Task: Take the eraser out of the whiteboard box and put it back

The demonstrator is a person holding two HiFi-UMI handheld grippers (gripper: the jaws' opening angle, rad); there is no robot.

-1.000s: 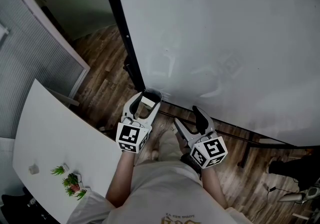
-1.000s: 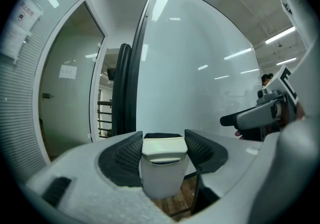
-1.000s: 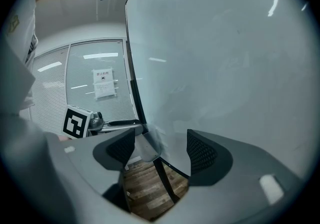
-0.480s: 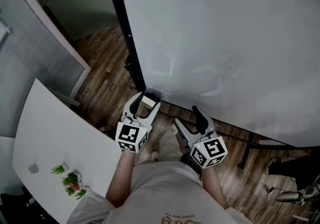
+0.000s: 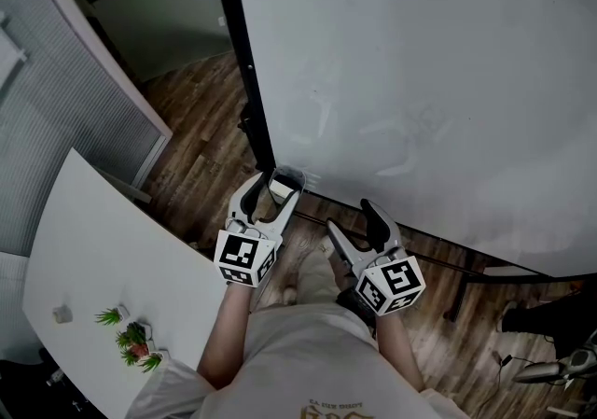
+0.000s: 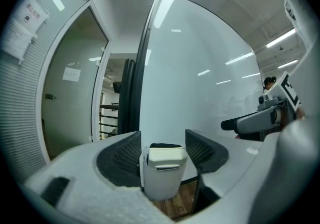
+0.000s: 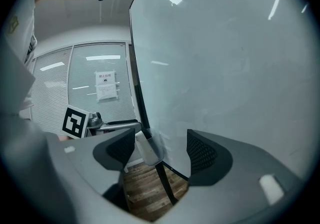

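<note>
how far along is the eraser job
Done: cannot tell; the eraser sits in the whiteboard box, so nothing has begun or it is already back. In hand: left gripper straddles box and eraser, jaws apart, no grip. Right gripper open, empty. Remaining: lifting out and returning, if unstarted.

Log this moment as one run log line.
eraser: in whiteboard box | left gripper: jaws open, astride box | right gripper: jaws open, empty

The whiteboard box (image 6: 160, 188) holds the eraser (image 6: 165, 157) upright.
</note>
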